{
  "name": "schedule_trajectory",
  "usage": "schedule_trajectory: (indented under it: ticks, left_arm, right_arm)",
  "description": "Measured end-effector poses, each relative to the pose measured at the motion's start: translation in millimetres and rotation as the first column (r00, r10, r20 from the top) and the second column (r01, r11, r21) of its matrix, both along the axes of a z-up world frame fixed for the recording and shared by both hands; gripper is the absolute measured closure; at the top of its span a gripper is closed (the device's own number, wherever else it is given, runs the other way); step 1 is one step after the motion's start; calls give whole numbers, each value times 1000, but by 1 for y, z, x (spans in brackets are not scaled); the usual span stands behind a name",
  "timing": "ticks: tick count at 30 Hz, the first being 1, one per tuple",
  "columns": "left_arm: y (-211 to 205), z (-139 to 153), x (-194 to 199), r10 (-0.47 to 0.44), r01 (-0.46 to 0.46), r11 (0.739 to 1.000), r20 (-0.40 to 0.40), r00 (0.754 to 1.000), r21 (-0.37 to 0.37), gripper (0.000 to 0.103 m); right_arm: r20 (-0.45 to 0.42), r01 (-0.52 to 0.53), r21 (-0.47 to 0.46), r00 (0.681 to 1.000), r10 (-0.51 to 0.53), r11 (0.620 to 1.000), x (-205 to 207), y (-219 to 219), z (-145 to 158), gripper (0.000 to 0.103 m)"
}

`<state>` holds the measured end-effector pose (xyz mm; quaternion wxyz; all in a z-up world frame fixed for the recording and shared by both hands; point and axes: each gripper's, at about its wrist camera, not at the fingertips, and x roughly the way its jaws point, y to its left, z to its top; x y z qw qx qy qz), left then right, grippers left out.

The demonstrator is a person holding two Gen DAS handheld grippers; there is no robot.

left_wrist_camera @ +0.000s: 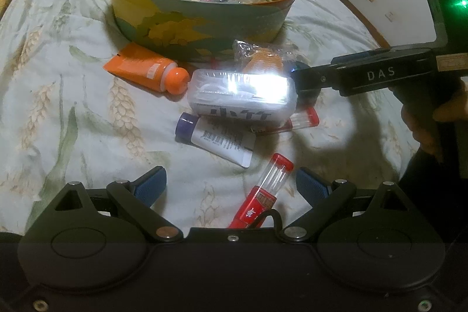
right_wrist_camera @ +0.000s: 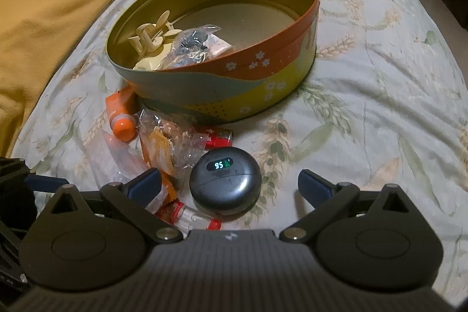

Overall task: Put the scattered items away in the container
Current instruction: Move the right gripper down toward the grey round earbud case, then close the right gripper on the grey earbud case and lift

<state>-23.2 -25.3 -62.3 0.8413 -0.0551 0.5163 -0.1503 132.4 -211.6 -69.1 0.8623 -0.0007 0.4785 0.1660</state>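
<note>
Both claws spread, empty. Right claw (right_wrist_camera: 229, 180) frames grey earbud case (right_wrist_camera: 225, 184) at lower centre; left claw (left_wrist_camera: 231, 183) frames red tube (left_wrist_camera: 263, 192). Tin (right_wrist_camera: 263, 84) above.

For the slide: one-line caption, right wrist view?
Open right claw poised over a round earbud case on the bedspread, floral tin beyond.

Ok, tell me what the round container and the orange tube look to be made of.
Round container: probably tin-plated metal, given its thin rolled rim, dull gold inside and glossy printed outside. Orange tube: seemingly soft plastic with a flat crimped end and a smooth, slightly shiny cap.
</note>
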Motion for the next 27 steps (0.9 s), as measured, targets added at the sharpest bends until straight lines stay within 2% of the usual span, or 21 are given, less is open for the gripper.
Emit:
schedule_trajectory:
  ticks: [21, 25, 27]
  left_arm:
    - [-18, -8, -14, -20, 20, 1000, 2, 1000, -12, 8]
    - [-18, -7, -17, -16, 16, 1000, 6, 1000, -13, 8]
    - [-19, -7, -18, -13, 14, 1000, 4, 1000, -14, 8]
  right_arm:
    - [-54, 0, 11, 999, 0, 1000, 18, 6, -16, 14]
    - [-60, -17, -2, 998, 16, 1000, 17, 10, -19, 21]
    - [-56, -26, -8, 998, 25, 1000, 16, 12, -20, 28]
